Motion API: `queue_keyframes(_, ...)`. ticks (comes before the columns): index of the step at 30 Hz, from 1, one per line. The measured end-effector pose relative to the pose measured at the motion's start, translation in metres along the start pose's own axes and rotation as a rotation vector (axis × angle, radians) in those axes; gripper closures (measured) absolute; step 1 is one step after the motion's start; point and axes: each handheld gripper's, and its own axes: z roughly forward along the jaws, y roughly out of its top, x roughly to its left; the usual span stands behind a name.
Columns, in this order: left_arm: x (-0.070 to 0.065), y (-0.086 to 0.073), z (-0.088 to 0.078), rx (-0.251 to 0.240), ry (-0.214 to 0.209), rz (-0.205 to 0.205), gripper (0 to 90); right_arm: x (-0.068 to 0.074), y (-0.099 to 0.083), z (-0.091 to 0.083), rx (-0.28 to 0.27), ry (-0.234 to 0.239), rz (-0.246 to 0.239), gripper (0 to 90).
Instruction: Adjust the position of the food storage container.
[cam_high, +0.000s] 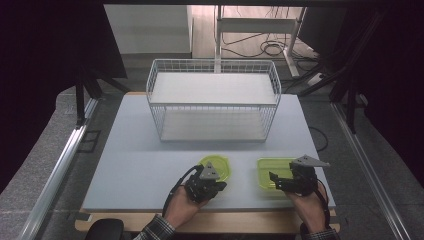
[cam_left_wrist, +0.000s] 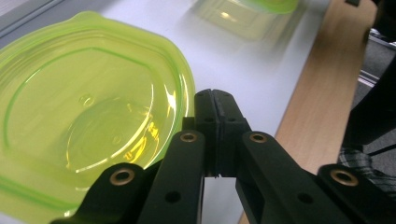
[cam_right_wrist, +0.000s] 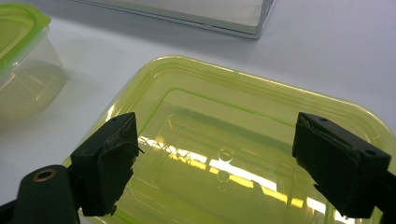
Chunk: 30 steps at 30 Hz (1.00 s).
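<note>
A round clear container with a yellow-green lid (cam_high: 216, 167) (cam_left_wrist: 88, 107) sits near the table's front edge. To its right lies a rectangular container with the same green lid (cam_high: 272, 170) (cam_right_wrist: 243, 140). My left gripper (cam_high: 212, 187) (cam_left_wrist: 215, 107) is shut, pads pressed together with nothing between them, just beside the round lid's rim. My right gripper (cam_high: 276, 182) (cam_right_wrist: 217, 144) is open and hovers low over the rectangular lid, one finger (cam_right_wrist: 109, 161) at each long side.
A white wire basket shelf (cam_high: 214, 102) with two levels stands at the back middle of the grey table (cam_high: 130, 165). The wooden front edge (cam_left_wrist: 317, 93) runs close behind my left gripper. The round container (cam_right_wrist: 23, 56) lies left of my right gripper.
</note>
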Motion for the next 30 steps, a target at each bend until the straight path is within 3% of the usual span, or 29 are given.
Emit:
queue_keyframes(3,0.003,0.002,-0.004,-0.006,-0.006,-0.011,89.9,0.0,0.0,0.001,0.0,0.0,-0.001,14.7)
queue_keyframes(7,0.002,0.019,-0.006,-0.018,-0.009,0.013,89.9,0.0,0.0,0.001,-0.001,-0.002,-0.002,14.9)
queue_keyframes(15,0.01,0.054,0.026,0.015,0.027,0.042,89.9,0.0,0.0,0.0,-0.002,-0.003,-0.006,15.0)
queue_keyframes(17,0.014,0.059,0.033,0.045,0.057,0.047,89.9,0.0,0.0,0.0,-0.002,-0.002,-0.002,15.1)
queue_keyframes(20,0.018,0.058,0.035,0.065,0.068,0.04,89.9,0.0,0.0,0.0,-0.001,-0.002,-0.003,15.2)
queue_keyframes(22,0.021,0.055,0.033,0.057,0.054,0.018,90.0,0.0,0.0,0.0,-0.004,-0.002,-0.004,15.3)
queue_keyframes(30,0.036,0.038,0.012,0.063,0.08,-0.014,89.9,0.001,0.0,0.0,-0.002,-0.004,-0.008,15.4)
